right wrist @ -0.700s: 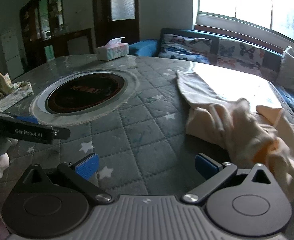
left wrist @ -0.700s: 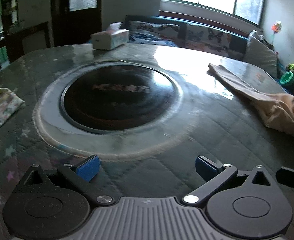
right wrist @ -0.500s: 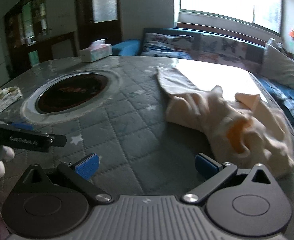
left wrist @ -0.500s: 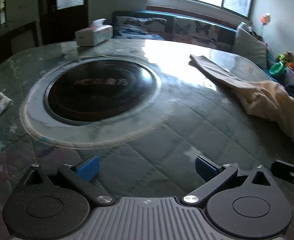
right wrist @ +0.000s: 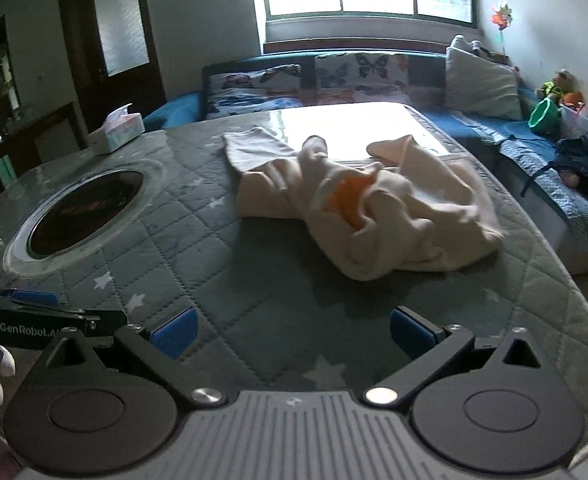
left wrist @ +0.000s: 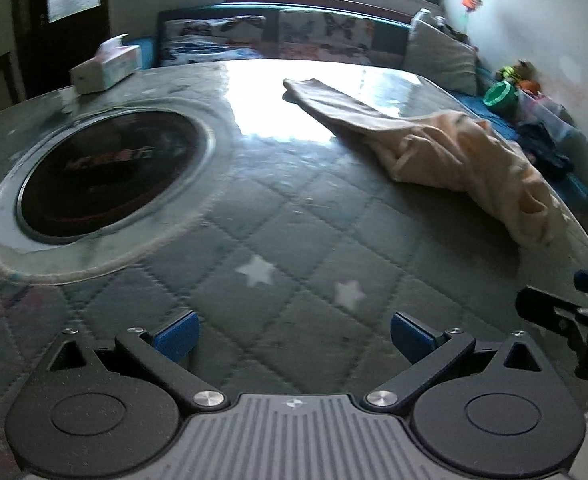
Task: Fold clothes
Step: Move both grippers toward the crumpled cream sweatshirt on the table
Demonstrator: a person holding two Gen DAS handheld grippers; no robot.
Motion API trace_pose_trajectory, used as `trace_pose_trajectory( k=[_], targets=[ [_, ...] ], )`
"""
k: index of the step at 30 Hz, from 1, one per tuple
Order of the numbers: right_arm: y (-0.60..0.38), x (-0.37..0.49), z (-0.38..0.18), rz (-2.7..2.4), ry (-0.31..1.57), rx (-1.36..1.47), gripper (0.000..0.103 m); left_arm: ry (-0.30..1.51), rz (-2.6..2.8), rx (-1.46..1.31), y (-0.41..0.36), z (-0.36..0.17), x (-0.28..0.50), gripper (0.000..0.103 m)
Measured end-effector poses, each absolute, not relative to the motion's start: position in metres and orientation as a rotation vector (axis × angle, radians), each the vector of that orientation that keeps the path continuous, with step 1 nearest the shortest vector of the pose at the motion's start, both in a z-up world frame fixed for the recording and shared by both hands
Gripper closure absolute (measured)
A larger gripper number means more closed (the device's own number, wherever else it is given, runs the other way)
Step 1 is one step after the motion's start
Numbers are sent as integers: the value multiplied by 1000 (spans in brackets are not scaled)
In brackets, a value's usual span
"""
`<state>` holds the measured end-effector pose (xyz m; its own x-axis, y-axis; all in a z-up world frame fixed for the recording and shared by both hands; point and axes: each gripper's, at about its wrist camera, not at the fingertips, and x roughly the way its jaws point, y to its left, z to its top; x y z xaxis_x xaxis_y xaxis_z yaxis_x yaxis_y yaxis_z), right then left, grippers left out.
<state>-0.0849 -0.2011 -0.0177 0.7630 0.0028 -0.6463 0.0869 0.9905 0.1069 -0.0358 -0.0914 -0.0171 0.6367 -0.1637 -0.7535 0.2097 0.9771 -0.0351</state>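
Dark round inset (right wrist: 85,210) at ten o'clock. Tissue box (right wrist: 119,131) at eleven, tissue protruding. Cream garment (right wrist: 370,204) lies crumpled on the quilted table (right wrist: 253,280) at one o'clock, nothing obstructing it. Left gripper (left wrist: 291,334) and right gripper (right wrist: 291,330) both released, empty, above the cover.

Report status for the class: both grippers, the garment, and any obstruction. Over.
Left gripper open, empty. Right gripper open, empty. Cream garment crumpled on the quilted table, untouched. Nothing between the grippers and it.
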Motion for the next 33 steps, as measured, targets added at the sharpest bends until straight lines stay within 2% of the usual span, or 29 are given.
trace_pose_trajectory(
  k=[5, 11, 33],
  targets=[
    [-202, -94, -17, -97, 706, 147, 0, 877, -269, 71, -104, -8, -50, 0],
    [-203, -96, -21, -116, 714, 155, 0, 904, -327, 102, -79, -5, -17, 0],
    [-214, -91, -24, -140, 718, 186, 0, 919, -318, 146, -98, -6, -5, 0]
  ],
)
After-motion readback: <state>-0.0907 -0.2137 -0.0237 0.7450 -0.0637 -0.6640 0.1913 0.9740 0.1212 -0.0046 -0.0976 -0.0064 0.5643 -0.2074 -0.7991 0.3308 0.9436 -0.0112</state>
